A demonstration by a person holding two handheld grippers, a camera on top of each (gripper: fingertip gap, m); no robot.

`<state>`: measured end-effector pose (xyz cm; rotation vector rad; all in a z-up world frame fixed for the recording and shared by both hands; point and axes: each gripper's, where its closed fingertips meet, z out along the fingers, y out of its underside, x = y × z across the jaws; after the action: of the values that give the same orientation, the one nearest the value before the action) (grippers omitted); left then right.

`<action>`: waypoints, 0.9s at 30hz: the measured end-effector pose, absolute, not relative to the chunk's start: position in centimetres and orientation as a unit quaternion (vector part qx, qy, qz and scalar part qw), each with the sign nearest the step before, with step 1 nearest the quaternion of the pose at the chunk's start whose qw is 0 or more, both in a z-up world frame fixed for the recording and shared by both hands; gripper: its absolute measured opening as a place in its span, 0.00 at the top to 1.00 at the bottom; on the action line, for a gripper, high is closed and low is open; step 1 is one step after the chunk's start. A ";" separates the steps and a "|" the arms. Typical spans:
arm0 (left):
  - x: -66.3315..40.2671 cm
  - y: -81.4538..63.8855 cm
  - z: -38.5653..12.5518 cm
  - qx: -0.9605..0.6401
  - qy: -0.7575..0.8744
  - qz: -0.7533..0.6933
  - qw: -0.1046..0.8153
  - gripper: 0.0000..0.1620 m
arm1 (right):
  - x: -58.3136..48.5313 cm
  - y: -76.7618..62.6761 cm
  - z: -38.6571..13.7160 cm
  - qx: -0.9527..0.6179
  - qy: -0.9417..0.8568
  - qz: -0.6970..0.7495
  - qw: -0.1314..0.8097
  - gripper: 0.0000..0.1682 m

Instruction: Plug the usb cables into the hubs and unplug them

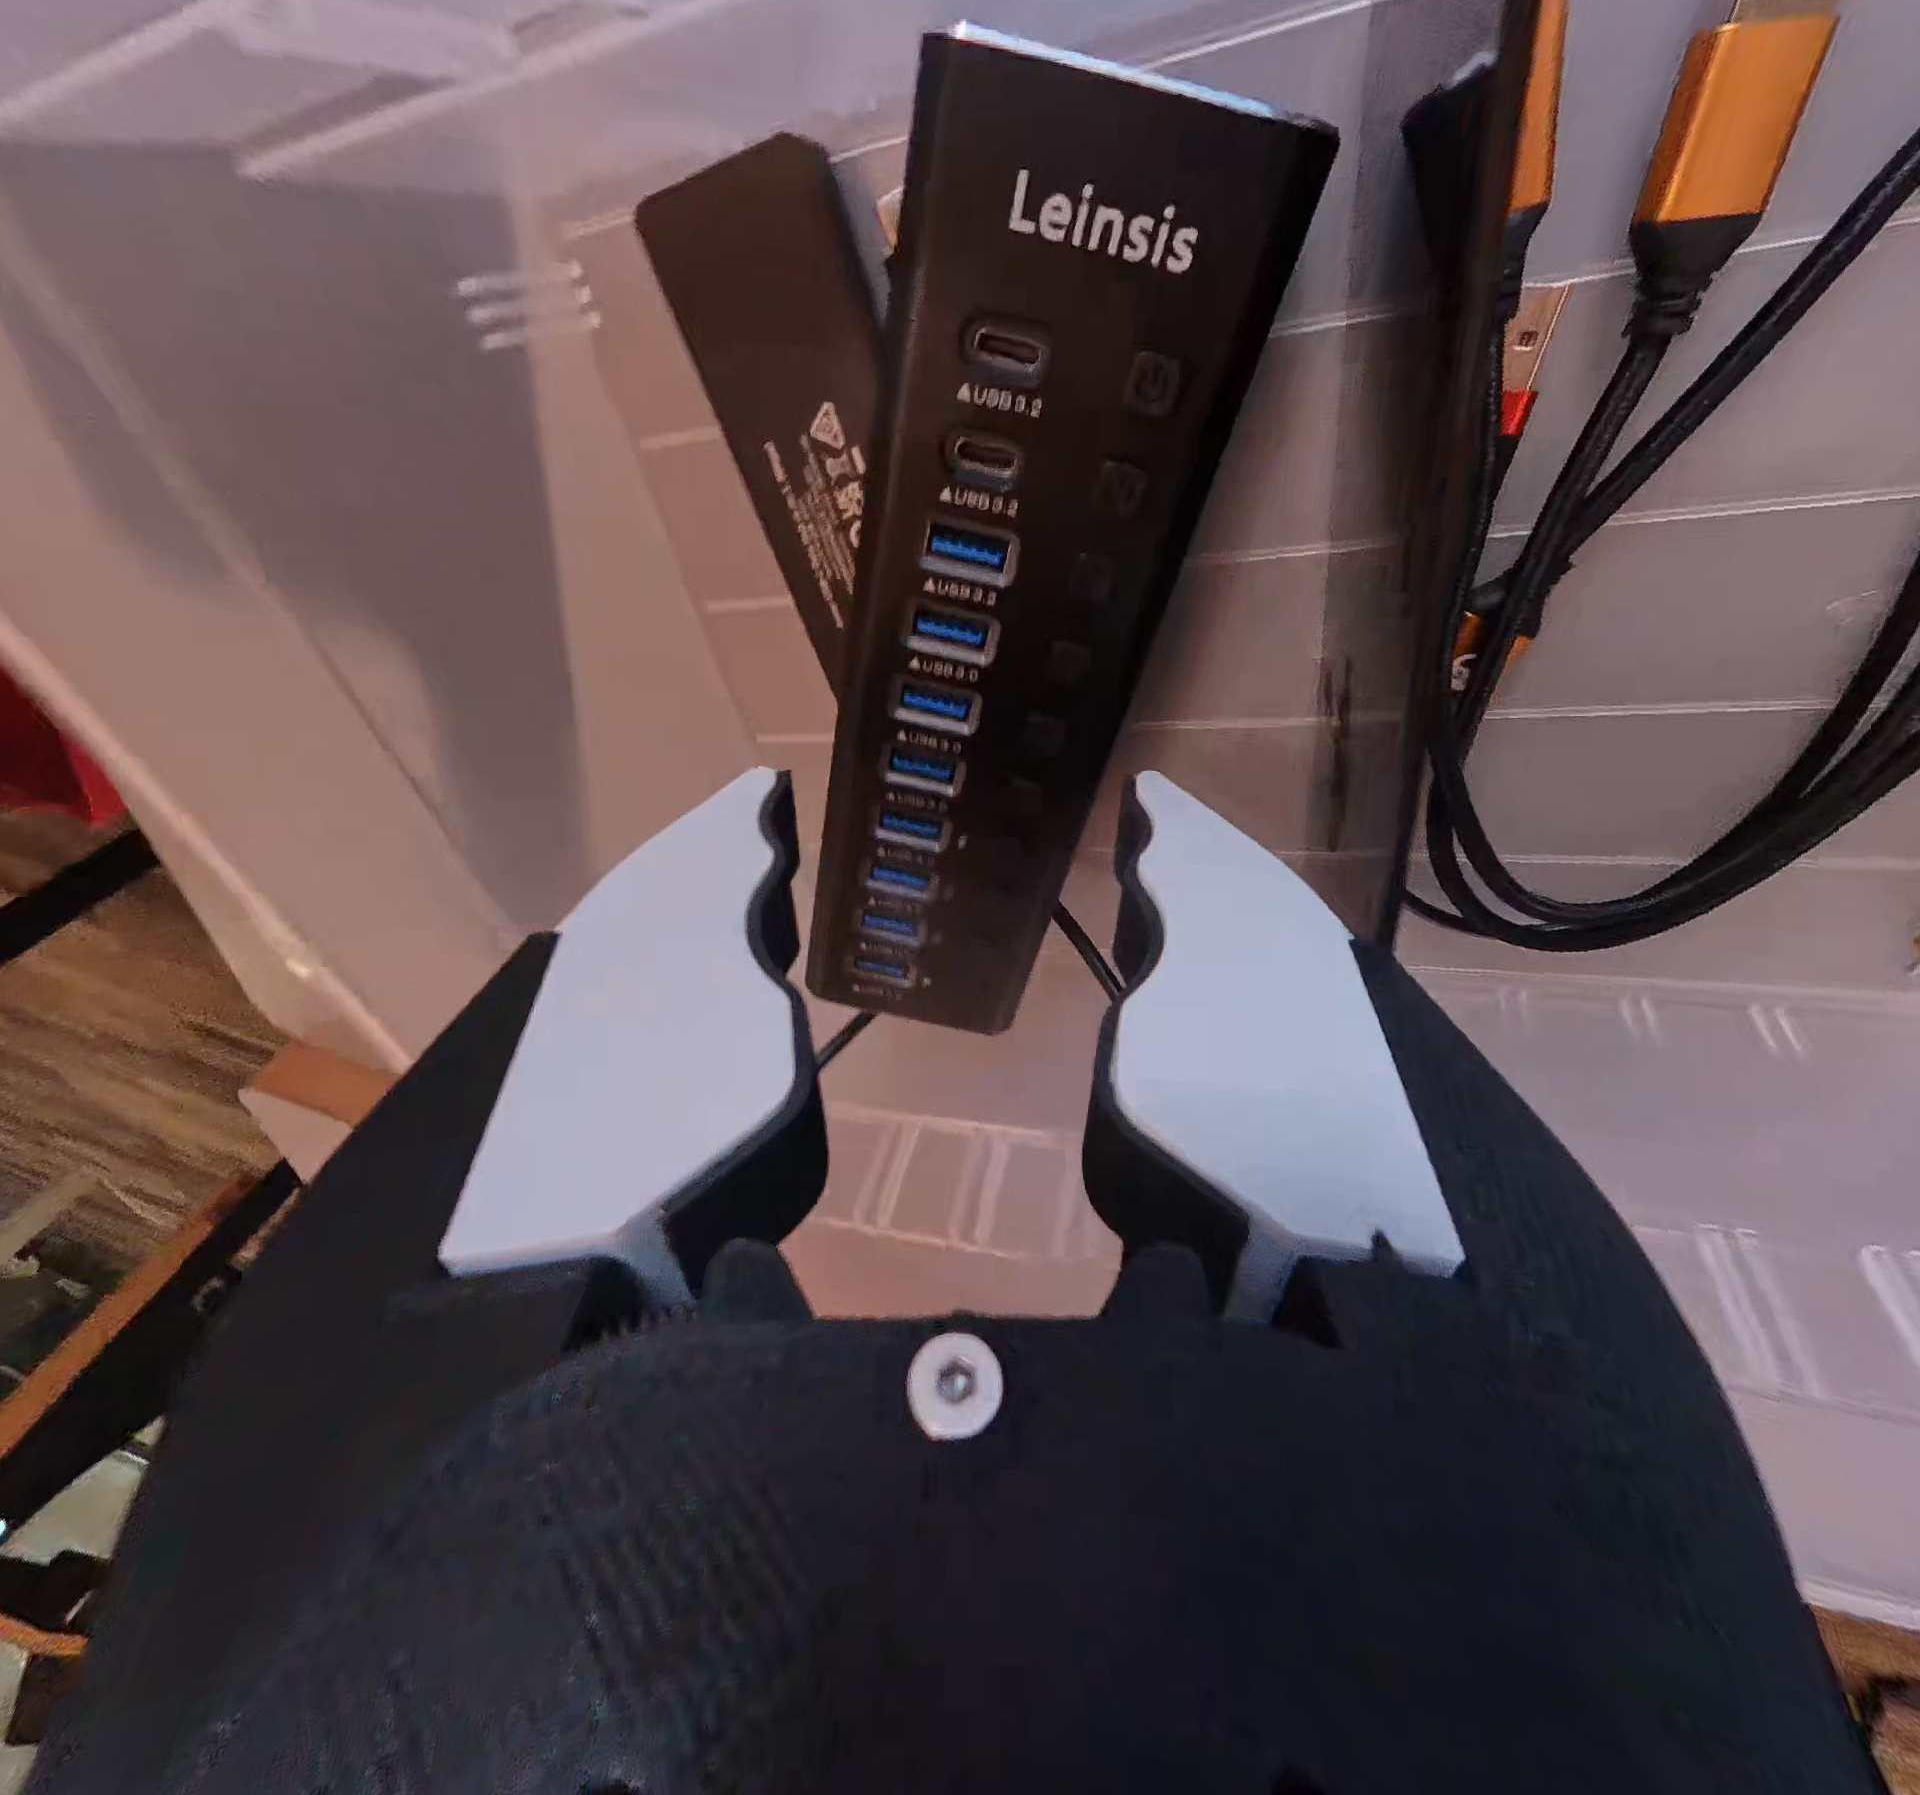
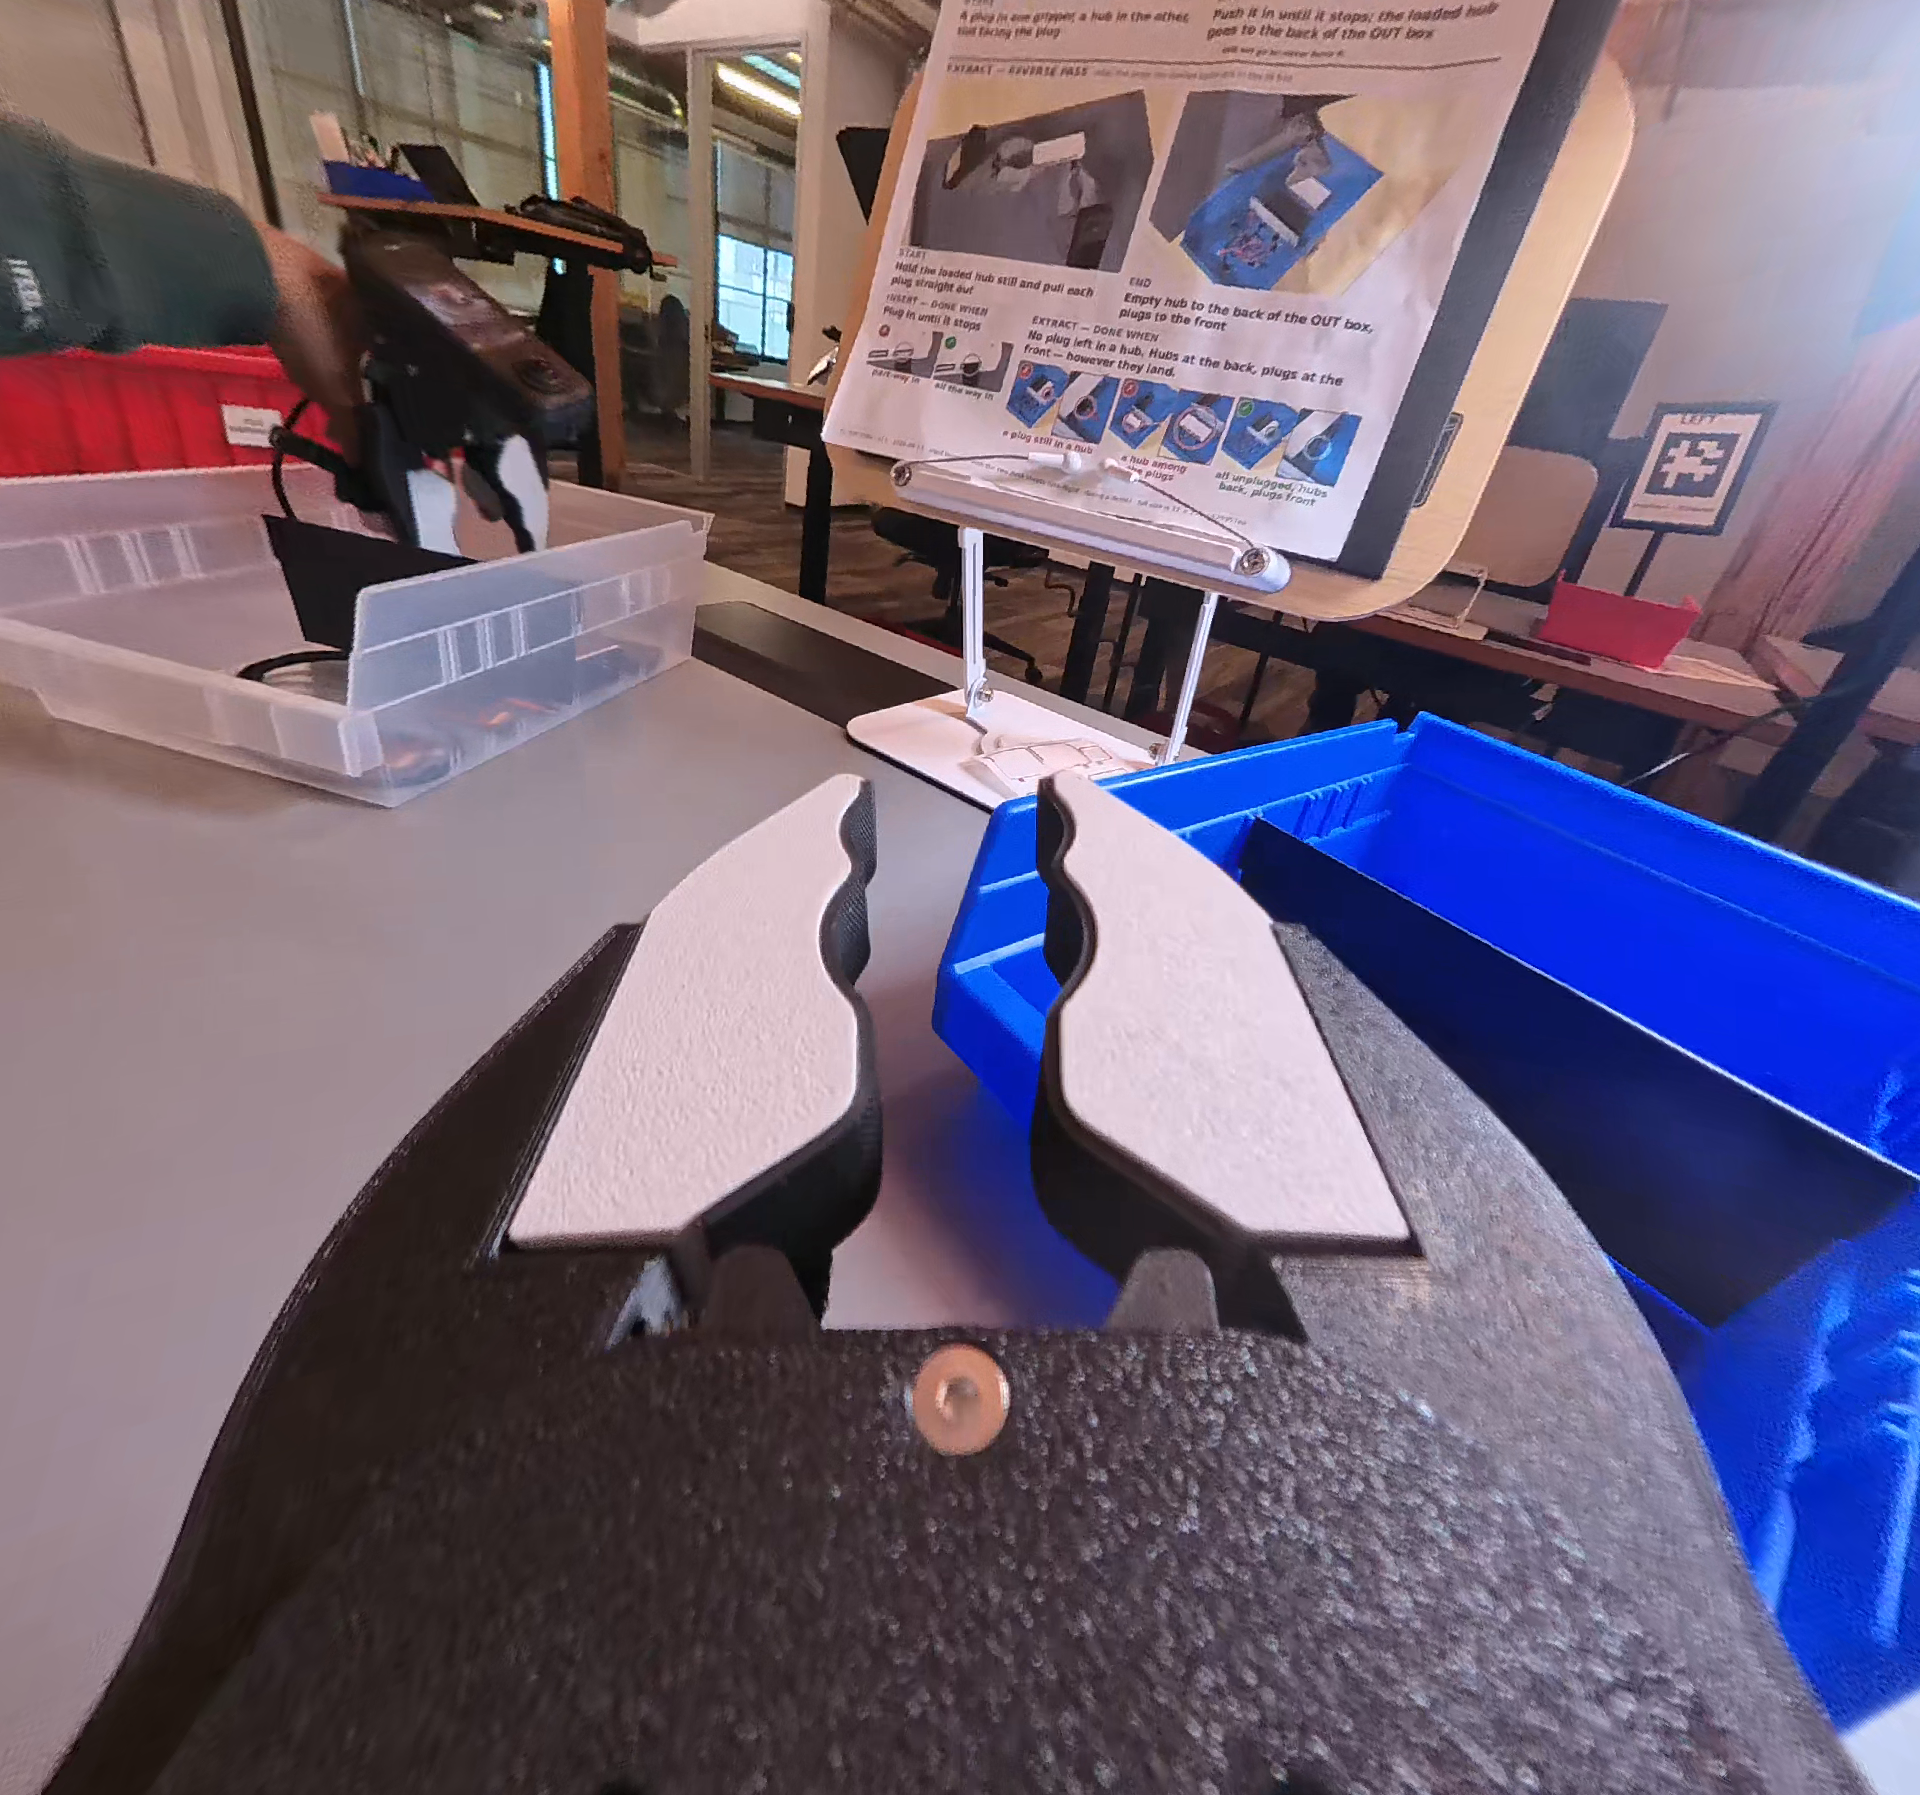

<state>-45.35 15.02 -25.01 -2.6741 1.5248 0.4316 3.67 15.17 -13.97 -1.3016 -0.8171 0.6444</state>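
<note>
Inside the clear bin [image 1: 312, 395], the black hub [image 1: 997, 550] is straddled at its near end by the left gripper [image 1: 951, 872], jaws wide, not yet closed. Cables [image 1: 1662, 498] lie beside it. The right gripper [image 2: 956, 872] hangs empty, half-open. Risks: off-centre closure tipping the hub; snagged cords.

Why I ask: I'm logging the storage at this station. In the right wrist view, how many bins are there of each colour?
Clear bin: 1
Blue bin: 1
Red bins: 2, one at far left, one in the background at right
Total: 4
</note>
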 end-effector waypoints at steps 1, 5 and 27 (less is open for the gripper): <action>-45.3 15.3 -25.6 -0.859 0.495 0.129 0.007 0.62 | 3.5 15.2 -14.2 -0.579 -0.369 0.287 0.668 0.82; -45.5 14.9 -27.8 -0.860 0.503 0.085 -0.034 0.60 | 2.8 15.4 -15.5 -0.588 -0.387 0.287 0.650 0.82; -27.4 9.8 -9.6 -0.771 0.461 -0.058 0.437 0.62 | -0.6 9.7 -15.3 -0.546 -0.467 0.363 0.594 0.78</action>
<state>-27.44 9.80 -9.62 -1.9168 1.1455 -0.1432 -0.62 9.73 -15.28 -1.2684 -1.0858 0.8438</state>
